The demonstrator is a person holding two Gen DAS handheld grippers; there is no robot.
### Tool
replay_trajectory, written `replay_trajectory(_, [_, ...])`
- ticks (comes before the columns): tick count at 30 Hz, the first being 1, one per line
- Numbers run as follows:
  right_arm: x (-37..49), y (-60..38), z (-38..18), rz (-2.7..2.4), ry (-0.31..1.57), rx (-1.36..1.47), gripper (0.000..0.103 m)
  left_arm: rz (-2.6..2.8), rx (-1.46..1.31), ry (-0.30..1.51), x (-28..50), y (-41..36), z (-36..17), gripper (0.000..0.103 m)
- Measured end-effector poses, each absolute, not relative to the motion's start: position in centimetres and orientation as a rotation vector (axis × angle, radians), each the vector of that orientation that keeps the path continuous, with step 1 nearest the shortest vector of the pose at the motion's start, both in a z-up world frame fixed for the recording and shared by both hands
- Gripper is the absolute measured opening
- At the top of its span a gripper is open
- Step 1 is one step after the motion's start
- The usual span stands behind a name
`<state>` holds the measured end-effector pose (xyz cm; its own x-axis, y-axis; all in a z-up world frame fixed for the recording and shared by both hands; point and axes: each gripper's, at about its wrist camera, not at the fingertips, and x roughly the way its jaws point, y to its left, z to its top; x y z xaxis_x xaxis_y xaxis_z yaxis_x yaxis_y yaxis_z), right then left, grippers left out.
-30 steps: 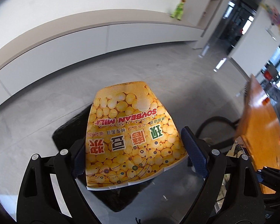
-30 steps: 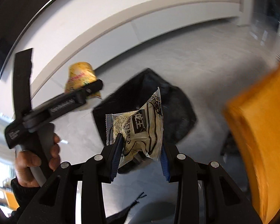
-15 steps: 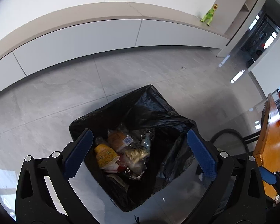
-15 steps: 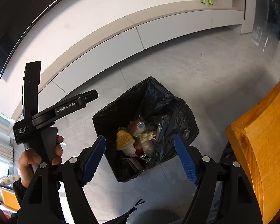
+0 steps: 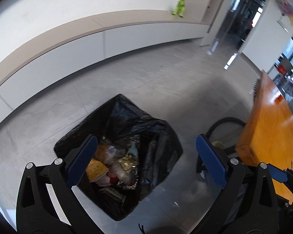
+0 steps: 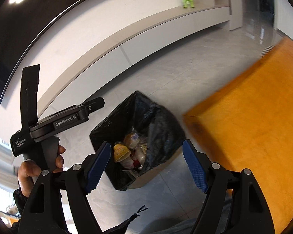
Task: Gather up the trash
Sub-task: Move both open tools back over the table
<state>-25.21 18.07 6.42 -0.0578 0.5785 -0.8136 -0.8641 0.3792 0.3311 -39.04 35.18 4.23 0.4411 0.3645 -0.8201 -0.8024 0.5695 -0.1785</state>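
Both tools hang empty over the bin now: a second ago the left tool (image 5: 146, 161) was pinching a yellow soybean-milk bag and the right tool (image 6: 146, 163) a pale snack packet, and both have since been let go, so the pair of wrappers has gone into the trash bin (image 5: 162, 136) on the grey floor (image 5: 166, 78). The jaws of each tool stand spread wide with nothing between the blue pads. That looks like one round of collecting done; I'd judge the next thing is to turn back to the orange counter (image 6: 254, 117) just beside the bin for whatever rubbish is left, though none shows on it from here. Counting: two tools, one bin lined with one black bag, and inside it a heap of wrappers too jumbled to number exactly, with the yellow bag (image 5: 96, 168) lying at the near left, an orange packet (image 5: 105, 152) above it and some silvery foil (image 5: 127, 183) beside them. One small green toy figure (image 5: 179, 5) sits on the long white ledge (image 5: 127, 19) against the far wall, well apart from everything, and the person's left hand (image 6: 33, 167) grips its tool's handle
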Motion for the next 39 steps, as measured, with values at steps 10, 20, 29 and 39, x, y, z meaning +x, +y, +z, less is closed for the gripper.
replay_trajectory(10, [-18.6, 8.7, 7.7, 1.016, 1.059, -0.212, 0.077, 0.548, -0.51, 0.86, -29.4, 28.5, 6.1, 0.098])
replay_trajectory(20, [-13.0, -2.9, 7.4, 0.801, 1.044, -0.094, 0.077, 0.316, -0.368, 0.946, -19.6, 18.3, 6.5, 0.098])
replay_trajectory(29, [-8.5, -13.1, 6.7, 0.595, 1.033, -0.026, 0.077, 0.112, -0.247, 1.014, -12.2, 8.7, 6.8, 0.098])
replay_trajectory(39, [-2.8, -22.1, 5.6, 0.365, 1.029, -0.023, 0.077, -0.026, -0.205, 1.1, -6.0, 0.5, 5.5, 0.098])
